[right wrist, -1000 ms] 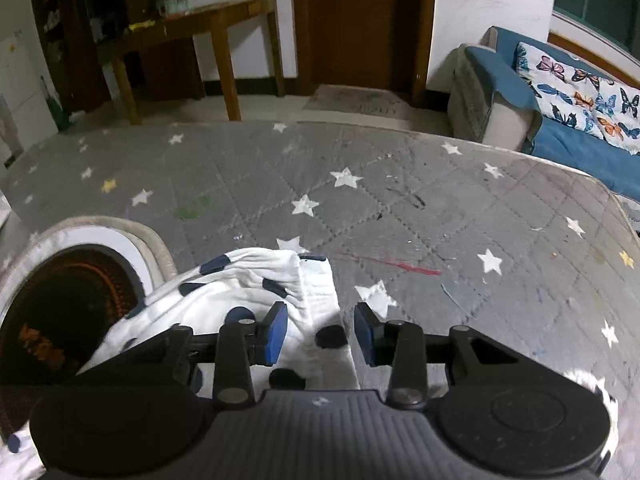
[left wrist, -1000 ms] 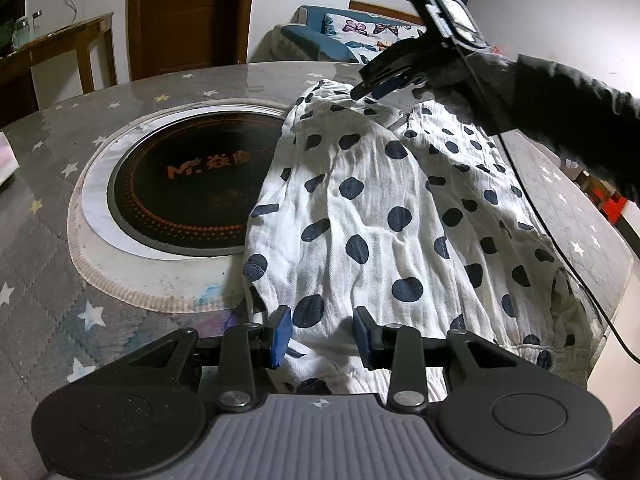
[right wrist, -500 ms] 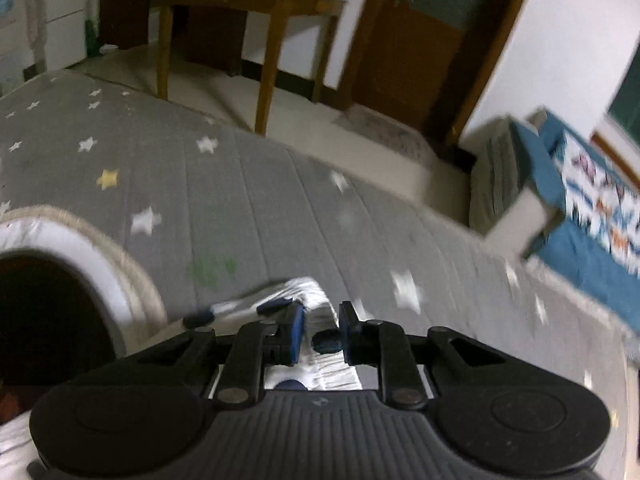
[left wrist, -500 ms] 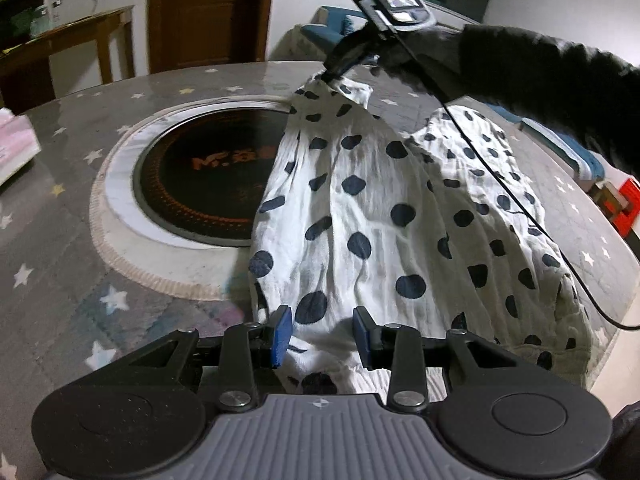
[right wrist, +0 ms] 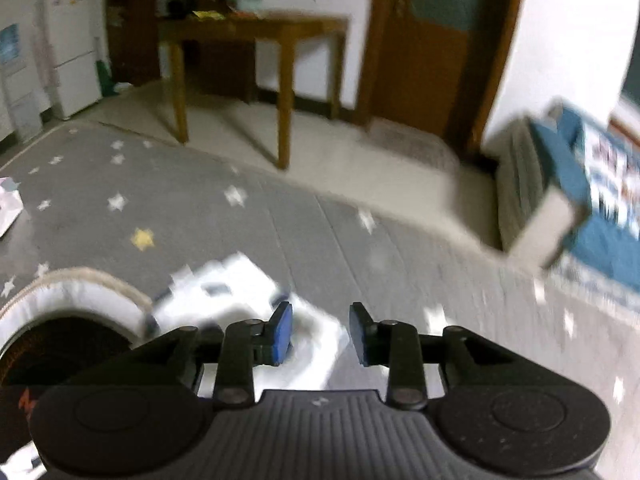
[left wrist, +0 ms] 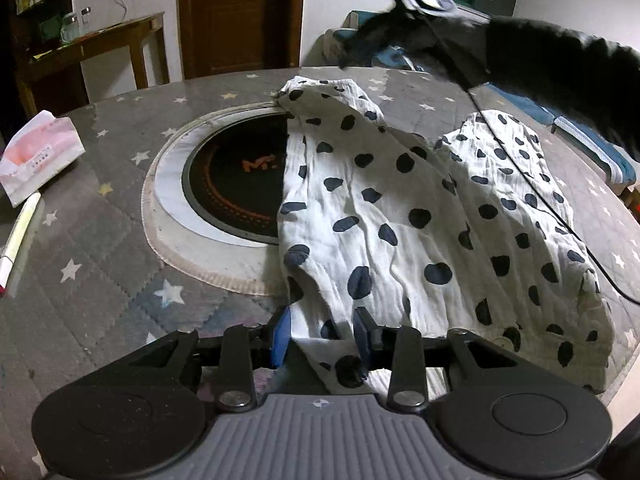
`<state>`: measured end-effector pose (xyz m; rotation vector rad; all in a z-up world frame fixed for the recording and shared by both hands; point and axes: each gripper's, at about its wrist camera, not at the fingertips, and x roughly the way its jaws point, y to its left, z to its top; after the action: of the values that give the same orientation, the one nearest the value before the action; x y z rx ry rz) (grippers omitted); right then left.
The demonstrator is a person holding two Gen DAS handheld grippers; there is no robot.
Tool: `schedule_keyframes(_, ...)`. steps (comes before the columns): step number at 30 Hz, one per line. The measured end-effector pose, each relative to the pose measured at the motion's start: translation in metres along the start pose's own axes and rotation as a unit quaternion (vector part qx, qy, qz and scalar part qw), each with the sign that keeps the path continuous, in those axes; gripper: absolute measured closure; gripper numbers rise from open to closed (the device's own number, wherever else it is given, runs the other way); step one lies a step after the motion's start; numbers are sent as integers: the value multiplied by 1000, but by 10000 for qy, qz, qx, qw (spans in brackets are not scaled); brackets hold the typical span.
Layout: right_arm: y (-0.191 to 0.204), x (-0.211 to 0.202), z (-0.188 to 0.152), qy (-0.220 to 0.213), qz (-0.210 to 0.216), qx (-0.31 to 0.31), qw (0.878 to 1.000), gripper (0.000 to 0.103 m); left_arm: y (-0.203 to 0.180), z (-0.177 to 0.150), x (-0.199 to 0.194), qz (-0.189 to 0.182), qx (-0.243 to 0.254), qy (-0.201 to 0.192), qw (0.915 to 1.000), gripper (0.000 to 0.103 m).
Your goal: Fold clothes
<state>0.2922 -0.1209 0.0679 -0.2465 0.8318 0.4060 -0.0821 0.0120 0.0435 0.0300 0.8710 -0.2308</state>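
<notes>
A white garment with dark polka dots (left wrist: 400, 208) lies spread across the right half of the round table (left wrist: 100, 280), which has a grey star-print cover. My left gripper (left wrist: 320, 336) is open at the near hem, with a fold of cloth lying between its fingers. My right gripper (left wrist: 360, 46), held by a dark-sleeved hand, hovers above the garment's far end. In the blurred right wrist view, that gripper (right wrist: 320, 332) is open and holds nothing. The garment's far end (right wrist: 224, 292) lies on the table just below its left finger.
A black round hotplate (left wrist: 236, 184) with a white rim sits in the table's middle, partly under the garment. A tissue pack (left wrist: 40, 156) and a pen (left wrist: 16, 236) lie at the left. A black cable (left wrist: 540, 192) crosses the garment. Beyond stand a wooden table (right wrist: 256, 28) and a blue sofa (right wrist: 580, 184).
The right gripper, shut on the garment's far end half a second ago, has opened and lifted off. That end now rests on the table. The left gripper stays open at the near hem.
</notes>
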Motion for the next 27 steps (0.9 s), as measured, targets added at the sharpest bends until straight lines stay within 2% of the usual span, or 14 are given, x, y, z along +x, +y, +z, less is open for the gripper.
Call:
schedule_keyframes(5,-9,20,-14,213,255,378,9987,73,5,-2,4,27,-54,63,10000,67)
schedule_keyframes(6,-6,24,-13,189,254,375,9988,75,5,-2,4,22,-53,67,10000,69)
schedule_keyframes(7,-4,27,-13,165,252,373,9988,81,5,-1,5,23,-55,71,10000,76)
schedule_keyframes(9,-1,32,-9,101,93,294,9995,91,6,0,6,16,-66,87,9999,85)
schedule_keyframes(12,4,37,0,-2,-210,145,9997,94,6,1,5,37,-63,126,9999,91)
schedule_keyframes(14,6,41,6,-71,-412,46,9991,92,6,1,5,109,-55,144,9998,91)
schedule_keyframes(16,2,40,6,-96,-455,107,9989,81,7,0,4,164,-78,150,9997,92)
schedule_keyframes(17,-1,36,3,-157,-464,120,9987,79,7,-1,4,175,-86,148,9997,92)
schedule_keyframes(23,-41,-19,-19,-150,-263,419,9987,78,5,-2,-1,230,-21,53,9997,89)
schedule_keyframes(27,-79,-57,-54,12,-444,596,9972,73,4,-1,-10,308,26,-96,9995,89)
